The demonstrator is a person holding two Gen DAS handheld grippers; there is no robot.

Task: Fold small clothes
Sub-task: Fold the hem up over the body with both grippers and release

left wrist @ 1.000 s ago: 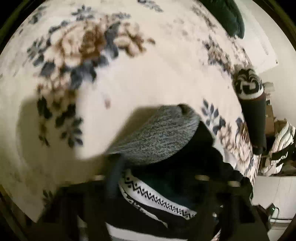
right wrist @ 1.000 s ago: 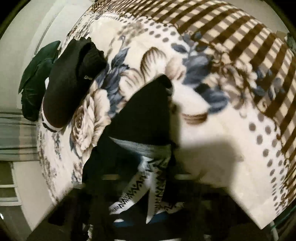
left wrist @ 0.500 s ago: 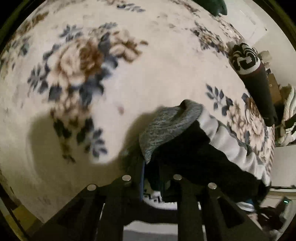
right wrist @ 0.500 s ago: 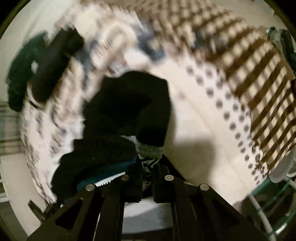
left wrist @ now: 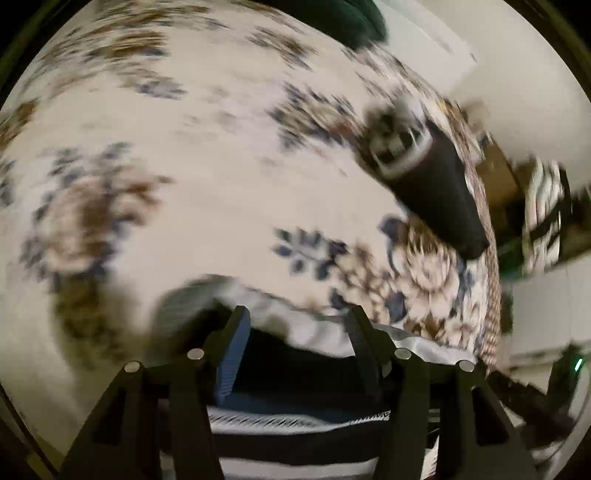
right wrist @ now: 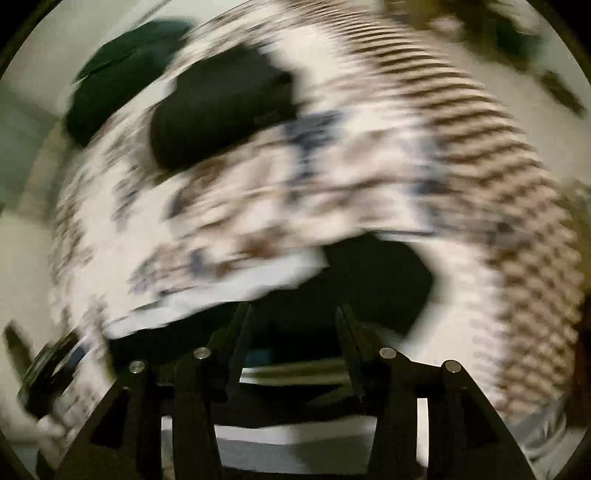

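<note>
A small black garment (left wrist: 295,369) with a grey end (left wrist: 177,302) and a white ribbed band (left wrist: 314,328) lies on the flowered blanket (left wrist: 203,177). My left gripper (left wrist: 297,317) hangs just above it. Its jaws are opening, and the cloth shows through the gap without touching the pads. In the right wrist view the same garment (right wrist: 376,288) is a blurred black patch. My right gripper (right wrist: 293,314) is over its near edge. Its jaws are opening too, and the pads press on nothing.
A rolled black sock with a patterned cuff (left wrist: 432,184) lies farther back on the blanket, and appears as a black bundle (right wrist: 221,107) in the right wrist view. A dark green cloth (left wrist: 332,18) sits at the far edge. The blanket's checked border (right wrist: 480,140) runs along the right.
Half a second ago both grippers were shut on the garment's ends. Now both sets of jaws stand apart, the garment lies released on the blanket, and both grippers have risen, blurring the views.
</note>
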